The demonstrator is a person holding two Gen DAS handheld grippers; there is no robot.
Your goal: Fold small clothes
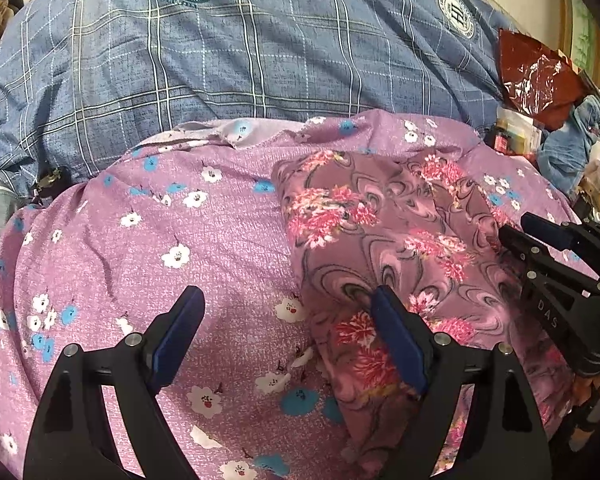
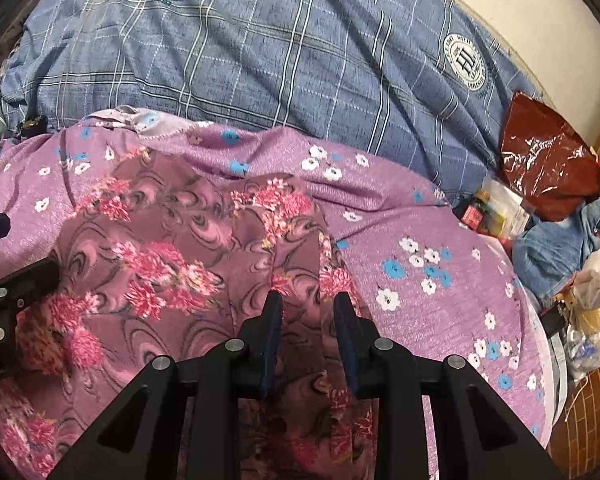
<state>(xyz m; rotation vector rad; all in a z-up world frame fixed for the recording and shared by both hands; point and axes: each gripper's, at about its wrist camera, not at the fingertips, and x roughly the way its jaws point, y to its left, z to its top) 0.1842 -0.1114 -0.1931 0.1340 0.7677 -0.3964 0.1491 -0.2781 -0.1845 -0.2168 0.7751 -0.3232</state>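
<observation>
A mauve garment with pink flowers and grey swirls (image 1: 380, 232) (image 2: 172, 248) lies crumpled on a purple cloth with white and blue blossoms (image 1: 172, 248) (image 2: 420, 248). My left gripper (image 1: 286, 300) is open wide. Its left finger hovers over the purple cloth and its right finger rests at the garment's left edge. It also shows at the left edge of the right wrist view as the left gripper (image 2: 20, 250). My right gripper (image 2: 308, 300) stands narrow, with a raised fold of the garment pinched between its blue pads. The right gripper (image 1: 516, 228) meets the garment's right side.
Behind the purple cloth lies a blue plaid bedsheet (image 1: 260, 60) (image 2: 300, 60) with round crests. To the right are a red plastic bag (image 2: 548, 164), a blue denim piece (image 2: 560, 240), small packets (image 2: 488, 212) and clear plastic bags (image 2: 596, 304).
</observation>
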